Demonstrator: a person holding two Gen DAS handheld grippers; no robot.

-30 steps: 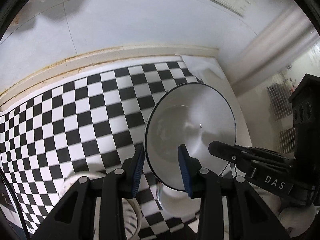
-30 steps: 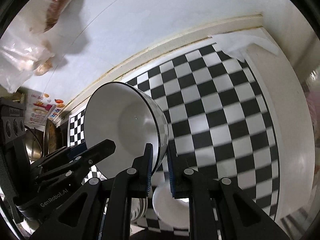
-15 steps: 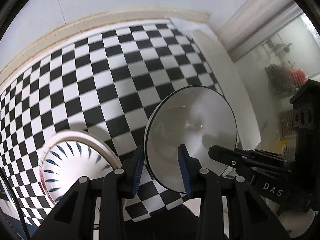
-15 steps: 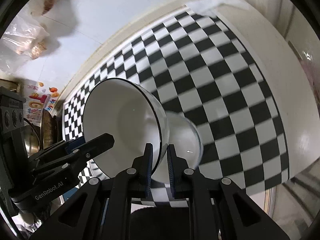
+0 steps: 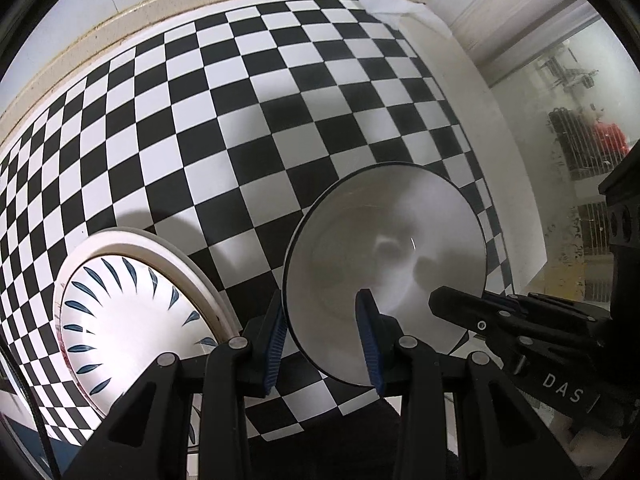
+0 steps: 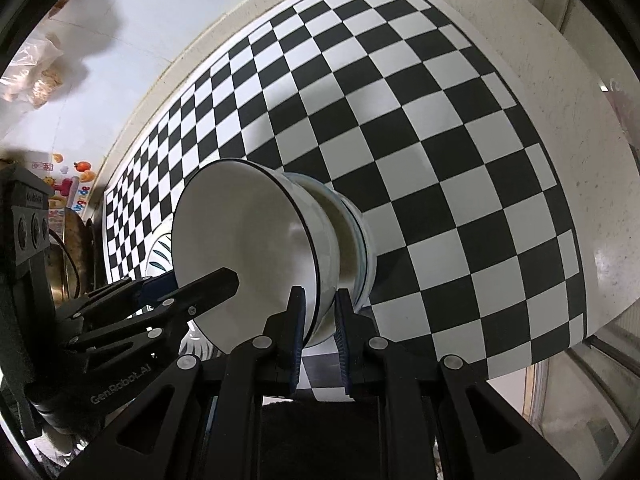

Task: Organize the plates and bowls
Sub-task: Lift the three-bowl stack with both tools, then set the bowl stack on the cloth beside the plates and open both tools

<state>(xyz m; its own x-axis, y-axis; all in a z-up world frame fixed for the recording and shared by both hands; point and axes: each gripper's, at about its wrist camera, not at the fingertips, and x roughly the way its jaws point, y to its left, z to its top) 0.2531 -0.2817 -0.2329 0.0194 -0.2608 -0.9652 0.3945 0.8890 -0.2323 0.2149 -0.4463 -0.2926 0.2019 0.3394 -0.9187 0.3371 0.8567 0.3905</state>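
Observation:
A white bowl [image 5: 384, 272] with a thin dark rim is tilted just above the checkered table, held from both sides. My left gripper [image 5: 322, 320] is shut on its near rim, one blue pad outside and one inside. My right gripper [image 6: 320, 320] is shut on the opposite rim of the same white bowl [image 6: 248, 248]. Each gripper appears in the other's view: the right gripper [image 5: 460, 308] and the left gripper [image 6: 200, 288]. The held bowl's base rests in or right above a second bowl [image 6: 356, 240] on the cloth. A plate with blue leaf marks [image 5: 120, 312] lies to the left.
A black-and-white checkered cloth [image 5: 280, 100] covers the table, with a bare white edge [image 6: 580, 160] on the right. A wall with a cream trim [image 5: 120, 28] runs along the back. A brass-coloured pan [image 6: 76, 248] and hanging plastic bags [image 6: 36, 72] are at the left.
Both grippers have sunk toward the table with the bowl and tilted more steeply down. The held bowl has come down onto the second bowl. The leaf plate has come into view.

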